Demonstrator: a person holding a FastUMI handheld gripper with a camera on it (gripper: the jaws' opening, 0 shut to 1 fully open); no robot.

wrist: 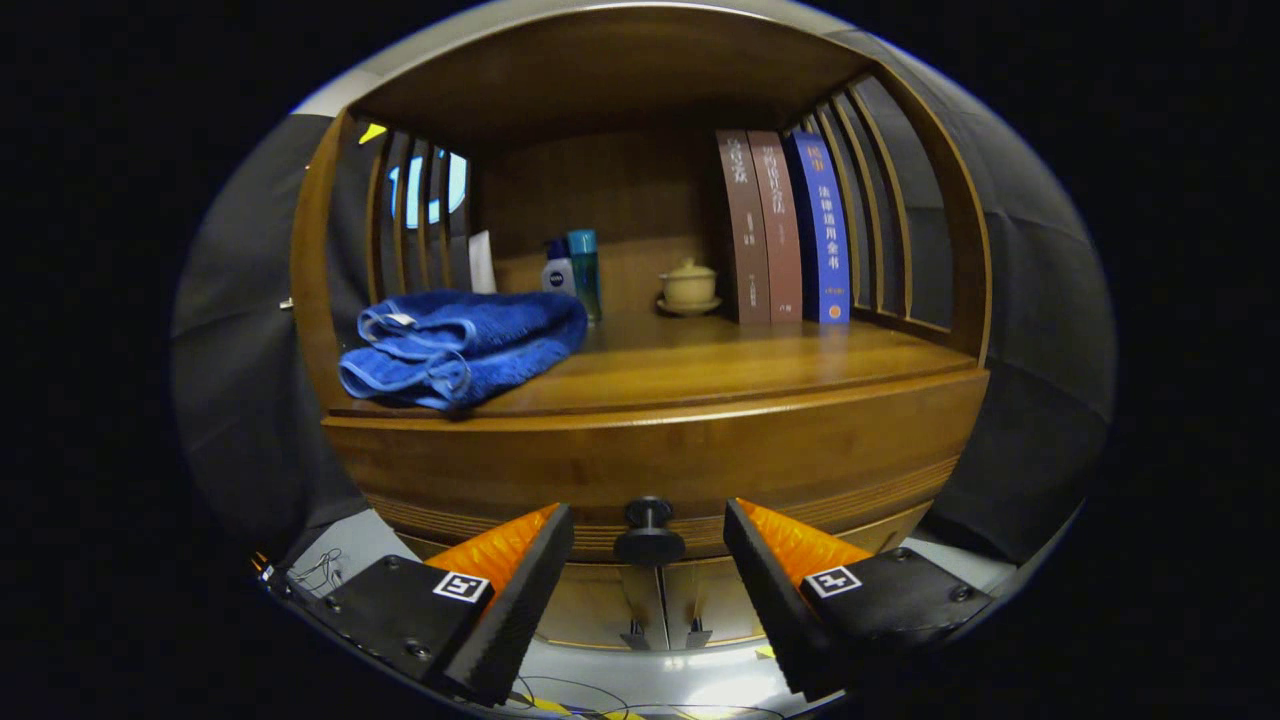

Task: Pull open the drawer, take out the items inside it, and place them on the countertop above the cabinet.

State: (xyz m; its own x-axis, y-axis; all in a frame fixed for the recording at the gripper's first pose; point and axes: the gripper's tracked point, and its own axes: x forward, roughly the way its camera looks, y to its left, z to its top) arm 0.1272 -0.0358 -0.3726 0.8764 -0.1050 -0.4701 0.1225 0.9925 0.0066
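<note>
Facing the shut drawer [650,470], the gripper [648,545] holds its jaws spread around the knob [649,530], not touching; every step remains.

We see a dim, warm scene: soft light from above sheens the countertop [760,365], while the alcove behind the books [785,228] sinks into shadow. Fisheye distortion bows the drawer [650,465] front. Focus stays fairly sharp.
</note>
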